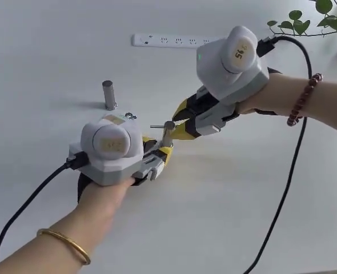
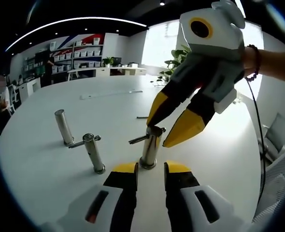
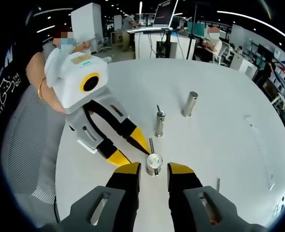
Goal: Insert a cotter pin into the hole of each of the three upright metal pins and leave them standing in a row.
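Cotter pin (image 2: 137,139), light stiff wire, looked best pinched by its head; right tool (image 3: 154,170) stood spread; whether left tool (image 2: 151,170) gripped the metal pin (image 2: 150,147) was unclear.

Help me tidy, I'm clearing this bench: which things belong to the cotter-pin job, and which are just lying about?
Job: near metal pin with a cotter pin through it, middle metal pin, already pinned, bare far metal pin, left gripper, right gripper.
Lying about: power strip, plant.
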The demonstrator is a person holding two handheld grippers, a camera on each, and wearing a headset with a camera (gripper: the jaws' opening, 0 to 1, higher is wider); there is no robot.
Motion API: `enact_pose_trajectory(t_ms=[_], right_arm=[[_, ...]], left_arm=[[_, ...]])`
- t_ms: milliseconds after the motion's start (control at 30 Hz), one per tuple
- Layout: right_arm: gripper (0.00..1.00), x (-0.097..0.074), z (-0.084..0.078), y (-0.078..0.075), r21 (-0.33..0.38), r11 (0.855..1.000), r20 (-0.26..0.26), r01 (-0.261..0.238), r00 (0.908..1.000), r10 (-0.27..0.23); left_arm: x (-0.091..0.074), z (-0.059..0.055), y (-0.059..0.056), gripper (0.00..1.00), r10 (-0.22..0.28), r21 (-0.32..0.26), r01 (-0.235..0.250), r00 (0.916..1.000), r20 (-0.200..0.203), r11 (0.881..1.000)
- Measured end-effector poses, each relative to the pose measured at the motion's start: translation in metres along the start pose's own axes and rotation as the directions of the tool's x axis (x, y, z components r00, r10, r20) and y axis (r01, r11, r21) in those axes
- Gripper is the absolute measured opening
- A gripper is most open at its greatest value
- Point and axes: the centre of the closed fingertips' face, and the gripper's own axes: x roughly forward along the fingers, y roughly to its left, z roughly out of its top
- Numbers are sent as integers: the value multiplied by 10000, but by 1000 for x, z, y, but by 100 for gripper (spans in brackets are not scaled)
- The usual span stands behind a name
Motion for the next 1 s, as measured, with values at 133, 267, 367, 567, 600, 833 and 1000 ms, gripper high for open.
enact_pose_trajectory(t_ms=[133, 267, 367, 567, 600, 833, 1000], right_arm=[[18, 4, 3, 1, 155, 9999, 128, 4, 9999, -6], [17, 9, 4, 2, 199, 9998, 150, 27, 9999, -30], [14, 12, 2, 2, 138, 9999, 41, 82, 10000, -83], [11, 14, 2, -3, 266, 9996, 136, 80, 9999, -84], [12, 15, 2, -3, 291, 9995, 134, 76, 9999, -80], [9, 16, 3, 0, 247, 9997, 196, -20, 9998, 16], [9, 16, 3, -1, 140, 9999, 264, -13, 9997, 9]], left_arm=[[-2, -1, 1, 22, -41, 45, 41, 10000, 37, 10000], [-5, -1, 1, 24, -36, 96, 36, 10000, 34, 9999], [-7, 1, 1, 26, -62, 159, 60, 9999, 109, 9999], [-13, 6, 1, 30, -110, 306, 103, 9997, 240, 9995], [-13, 6, 1, 31, -113, 308, 105, 9996, 254, 9995], [-17, 7, 2, 35, -187, 283, 179, 9994, 286, 9994], [-23, 10, 1, 38, -228, 201, 221, 9992, 343, 9996]])
